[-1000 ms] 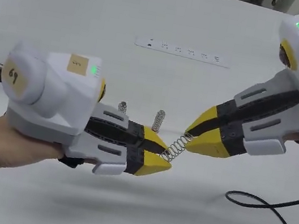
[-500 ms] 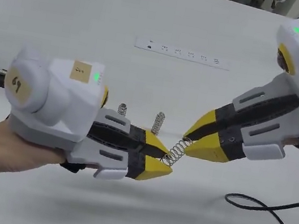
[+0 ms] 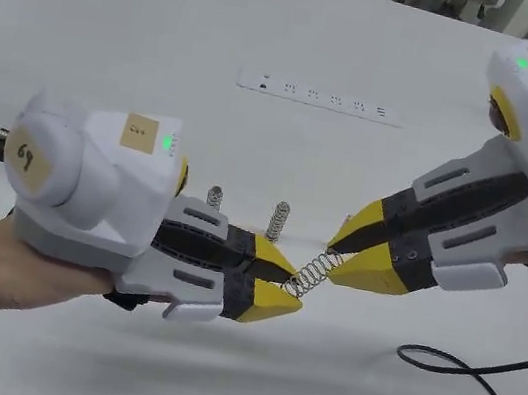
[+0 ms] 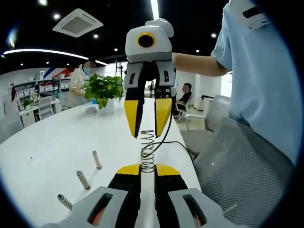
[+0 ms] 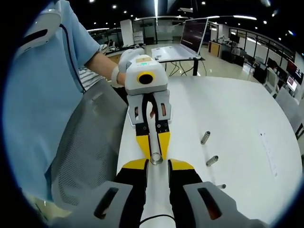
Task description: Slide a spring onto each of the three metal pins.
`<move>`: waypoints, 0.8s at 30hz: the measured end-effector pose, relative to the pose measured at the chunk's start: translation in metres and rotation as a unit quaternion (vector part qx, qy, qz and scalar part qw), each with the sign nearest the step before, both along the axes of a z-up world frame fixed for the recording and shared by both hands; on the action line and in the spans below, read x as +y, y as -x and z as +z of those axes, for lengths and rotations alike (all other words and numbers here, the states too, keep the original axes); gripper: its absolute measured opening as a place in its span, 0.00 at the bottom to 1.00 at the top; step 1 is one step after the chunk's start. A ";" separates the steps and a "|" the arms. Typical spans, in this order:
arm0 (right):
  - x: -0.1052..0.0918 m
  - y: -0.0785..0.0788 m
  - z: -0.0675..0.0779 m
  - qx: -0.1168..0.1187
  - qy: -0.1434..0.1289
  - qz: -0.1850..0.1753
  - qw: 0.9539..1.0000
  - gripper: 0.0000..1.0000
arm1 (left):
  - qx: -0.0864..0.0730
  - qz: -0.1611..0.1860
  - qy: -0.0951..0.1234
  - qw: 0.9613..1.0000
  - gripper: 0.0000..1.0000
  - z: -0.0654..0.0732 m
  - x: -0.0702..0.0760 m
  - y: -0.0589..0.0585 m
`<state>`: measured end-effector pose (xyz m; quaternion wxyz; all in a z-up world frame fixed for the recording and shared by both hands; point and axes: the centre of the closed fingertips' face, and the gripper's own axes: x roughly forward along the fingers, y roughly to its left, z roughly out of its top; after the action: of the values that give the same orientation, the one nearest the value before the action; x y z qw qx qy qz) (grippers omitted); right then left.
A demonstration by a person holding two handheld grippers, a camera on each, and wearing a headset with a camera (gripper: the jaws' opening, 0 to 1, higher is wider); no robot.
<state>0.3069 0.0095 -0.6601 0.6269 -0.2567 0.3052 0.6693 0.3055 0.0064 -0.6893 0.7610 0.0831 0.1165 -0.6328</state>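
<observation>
A thin black cable (image 3: 449, 365) curls on the white bench (image 3: 121, 22) toward its near right corner. Toward the near left edge a person's bare hand (image 3: 7, 276) grips the white-bodied left gripper (image 3: 287, 289) with black jaws and yellow tips. It is held above the bench top and points right and slightly away. Its jaws are pressed together on the near end of a small silvery wire coil spring (image 3: 316, 270); in the left gripper view that spring (image 4: 148, 151) rises straight out of the slit between the yellow tips. The coil spans the short gap to the matching white, black and yellow right gripper (image 3: 336, 254), which reaches in from the right edge and slants down to the left. Its tips sit closed against the coil's far end. In the right gripper view the open ring of the spring (image 5: 156, 158) is pinched between that gripper's own tips, with the left gripper facing it just beyond.

Behind the held coil, well in from every edge of the bench, stand the three short upright metal pins (image 5: 212, 160). Two of them, the sprung pins (image 3: 278, 220), already wear coils; the bare pin (image 4: 97, 159) has none. Farther still, toward the far edge, a flat white power strip (image 3: 322, 93) lies along the bench
</observation>
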 end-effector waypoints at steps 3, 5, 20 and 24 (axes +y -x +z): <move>-0.001 0.000 0.000 -0.003 0.007 0.002 1.000 0.21 | 0.000 0.000 0.000 1.000 0.02 0.000 0.000 0.000; -0.001 0.000 -0.001 -0.009 0.014 0.004 1.000 0.26 | 0.000 0.000 -0.001 1.000 0.02 0.000 0.000 -0.001; 0.007 0.009 -0.005 -0.020 0.045 0.043 0.998 0.22 | 0.000 -0.006 -0.006 1.000 0.02 -0.001 -0.001 0.002; 0.008 0.011 -0.011 -0.020 0.055 0.053 0.997 0.21 | 0.002 -0.006 -0.005 1.000 0.02 -0.002 -0.001 0.001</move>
<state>0.2956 0.0180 -0.6710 0.5813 -0.3200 0.3151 0.6786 0.3042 0.0051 -0.6910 0.7562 0.0865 0.1211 -0.6372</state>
